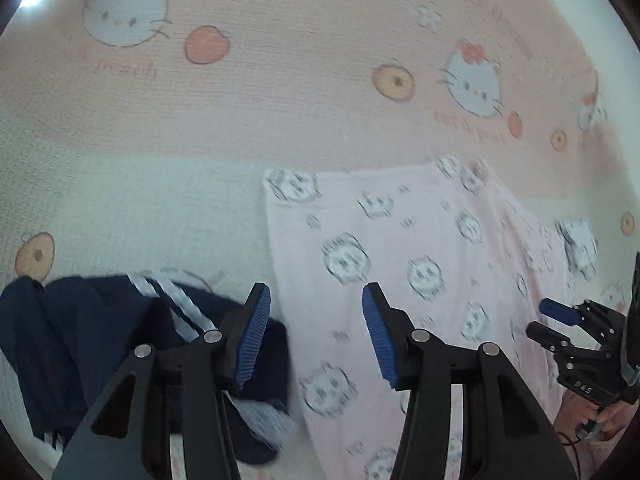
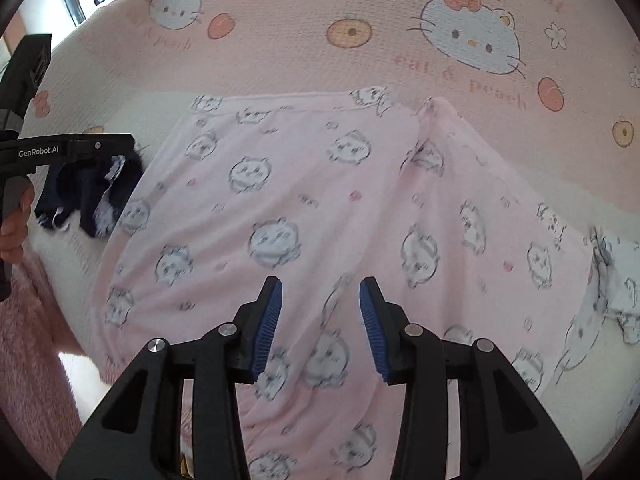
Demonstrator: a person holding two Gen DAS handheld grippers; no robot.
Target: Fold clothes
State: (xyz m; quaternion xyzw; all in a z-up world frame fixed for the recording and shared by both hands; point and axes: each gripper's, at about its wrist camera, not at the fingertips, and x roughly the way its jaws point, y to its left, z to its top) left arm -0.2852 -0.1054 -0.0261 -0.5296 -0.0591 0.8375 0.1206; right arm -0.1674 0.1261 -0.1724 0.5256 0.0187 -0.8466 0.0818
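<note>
Both the left gripper (image 1: 316,300) and right gripper (image 2: 320,294) hover released over blurred pink pajamas (image 2: 304,208), a crumpled navy garment (image 1: 100,332) lying left on the cartoon-cat bedsheet (image 1: 280,80).

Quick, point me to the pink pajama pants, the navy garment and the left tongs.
pink pajama pants (image 2: 304,208): right wrist view, flat middle panel.
navy garment (image 1: 92,320): left wrist view, dark body.
left tongs (image 1: 316,332): left wrist view, gap between tips.

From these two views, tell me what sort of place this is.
Most likely a bedroom at home. The work surface looks like a bed under a pink cartoon-cat sheet, with pink printed pajama bottoms spread out and a navy striped garment beside them. Both grippers hover open.
</note>
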